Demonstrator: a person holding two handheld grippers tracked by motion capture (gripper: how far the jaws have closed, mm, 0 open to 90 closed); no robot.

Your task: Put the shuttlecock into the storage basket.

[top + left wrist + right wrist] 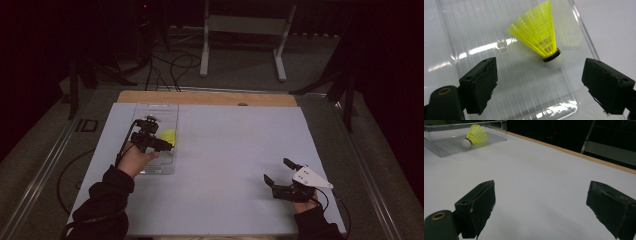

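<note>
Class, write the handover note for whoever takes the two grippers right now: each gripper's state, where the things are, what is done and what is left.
Left gripper: open, over the clear tray, jaws either side of the shuttlecock but not touching it.
Right gripper: open, holding nothing, low over the bare table at its right front.
Shuttlecock: lying on its side in the tray, white cork towards the left gripper.
Done: shuttlecock is in the tray.
Left: whether it is being released or picked up cannot be told; probably either close on it or withdraw the left gripper.
</note>
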